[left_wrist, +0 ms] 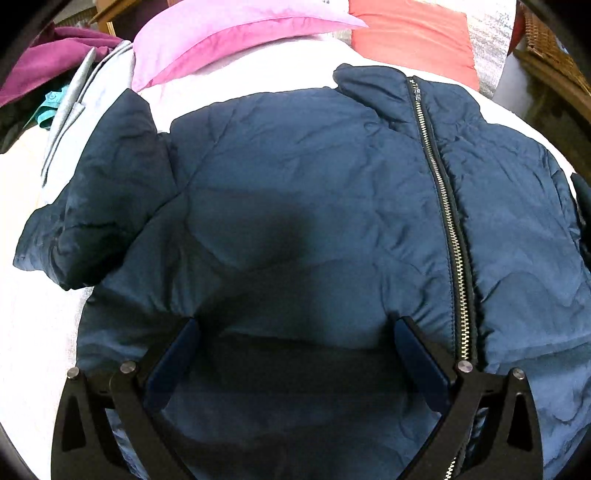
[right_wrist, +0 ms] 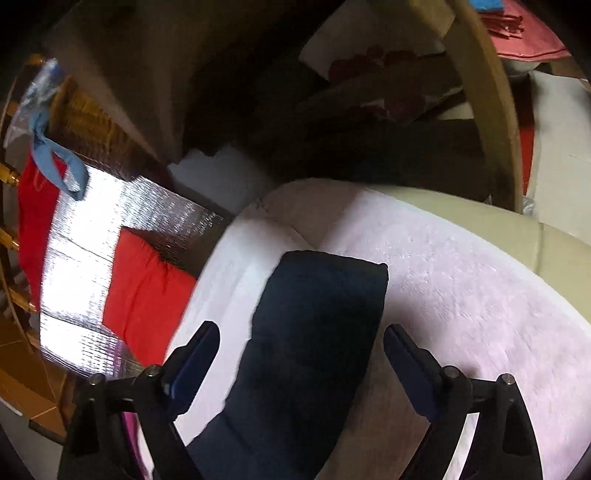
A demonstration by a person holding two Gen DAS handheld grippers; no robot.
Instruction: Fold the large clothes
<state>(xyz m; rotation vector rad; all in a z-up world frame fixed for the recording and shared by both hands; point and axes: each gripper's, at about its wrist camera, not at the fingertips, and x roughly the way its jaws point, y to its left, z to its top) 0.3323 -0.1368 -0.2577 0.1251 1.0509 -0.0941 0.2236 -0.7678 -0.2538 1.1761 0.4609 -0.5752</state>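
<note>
Starting the sleeve fold: the left tongs [left_wrist: 295, 332], apart, press on the navy jacket [left_wrist: 314, 203]; the right tongs [right_wrist: 301, 343], apart, straddle its sleeve [right_wrist: 317, 314], ungripped. Next, clamp it.

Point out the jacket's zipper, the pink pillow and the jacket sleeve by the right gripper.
zipper [left_wrist: 448, 221], left wrist view, on the metal teeth midway down.
pink pillow [left_wrist: 221, 33], left wrist view, on its upper face.
jacket sleeve [right_wrist: 317, 306], right wrist view, on the dark fabric near the cuff.
</note>
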